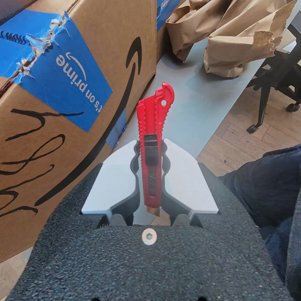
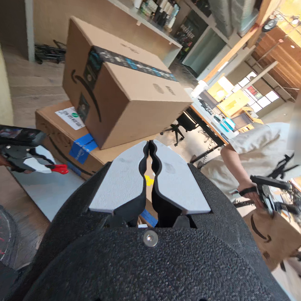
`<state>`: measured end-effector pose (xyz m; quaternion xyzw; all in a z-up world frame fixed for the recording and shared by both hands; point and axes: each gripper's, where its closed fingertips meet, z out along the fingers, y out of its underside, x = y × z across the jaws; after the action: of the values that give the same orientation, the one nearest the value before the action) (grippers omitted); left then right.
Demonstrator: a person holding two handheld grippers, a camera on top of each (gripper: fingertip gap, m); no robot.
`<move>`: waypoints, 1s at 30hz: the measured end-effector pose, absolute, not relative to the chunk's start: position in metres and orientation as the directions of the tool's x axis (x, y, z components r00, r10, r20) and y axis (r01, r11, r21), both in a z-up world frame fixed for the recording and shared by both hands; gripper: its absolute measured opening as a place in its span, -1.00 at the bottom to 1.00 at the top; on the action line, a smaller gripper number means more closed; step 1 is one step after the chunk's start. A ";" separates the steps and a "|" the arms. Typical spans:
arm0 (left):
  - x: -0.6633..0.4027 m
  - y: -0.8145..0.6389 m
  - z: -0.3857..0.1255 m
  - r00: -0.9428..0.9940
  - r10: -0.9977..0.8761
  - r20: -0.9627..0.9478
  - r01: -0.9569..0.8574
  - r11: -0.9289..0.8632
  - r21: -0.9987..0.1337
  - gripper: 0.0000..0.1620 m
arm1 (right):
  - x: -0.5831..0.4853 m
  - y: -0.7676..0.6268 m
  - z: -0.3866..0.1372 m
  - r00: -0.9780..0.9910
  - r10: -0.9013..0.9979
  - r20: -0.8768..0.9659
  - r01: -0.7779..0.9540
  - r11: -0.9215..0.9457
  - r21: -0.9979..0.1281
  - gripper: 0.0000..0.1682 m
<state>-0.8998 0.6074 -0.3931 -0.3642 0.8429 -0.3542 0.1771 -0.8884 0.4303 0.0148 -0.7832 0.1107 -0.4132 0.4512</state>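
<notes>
Knife: a red utility knife [image 1: 150,146] with a black slider, ribbed edges and a hooked butt with a hole; its blade tip pokes out toward the camera.
Left gripper [image 1: 150,162]: clamped on the knife's body, held just right of the large cardboard box [image 1: 48,138] bearing torn blue tape [image 1: 53,70], above the grey table [image 1: 187,114].
Right gripper [image 2: 149,146]: tips pressed together, nothing between them, raised and tilted, aimed toward the stacked boxes.
Count: two cardboard boxes stacked, the upper box [image 2: 127,91] tilted; two brown paper bags [image 1: 236,32] far right; one office chair [image 1: 276,81].
</notes>
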 end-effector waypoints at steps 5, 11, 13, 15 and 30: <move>-0.898 0.615 -0.394 -0.660 -0.750 -0.036 -0.497 0.472 -0.728 -0.69 | -0.862 0.319 0.039 0.484 -0.770 0.416 0.067 -0.442 -0.894 -1.00; -0.894 0.615 -0.396 -0.662 -0.749 -0.021 -0.502 0.464 -0.729 -0.69 | -0.871 0.312 0.040 0.433 -0.807 0.403 0.063 -0.419 -0.906 -1.00; -0.893 0.611 -0.397 -0.674 -0.739 -0.020 -0.497 0.473 -0.727 -0.69 | -0.872 0.322 0.036 0.439 -0.797 0.414 0.066 -0.431 -0.900 -1.00; -0.890 0.606 -0.396 -0.687 -0.727 -0.019 -0.487 0.479 -0.730 -0.69 | -0.873 0.329 0.033 0.446 -0.786 0.429 0.066 -0.449 -0.891 -1.00; -0.877 0.594 -0.393 -0.708 -0.706 -0.013 -0.463 0.479 -0.746 -0.70 | -0.870 0.351 0.029 0.528 -0.762 0.374 0.064 -0.404 -0.913 -1.00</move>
<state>-0.8766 0.5943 -0.3930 -0.3459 0.8445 -0.3755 0.1617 -0.8700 0.3509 0.0293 -0.7239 0.2409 -0.4217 0.4900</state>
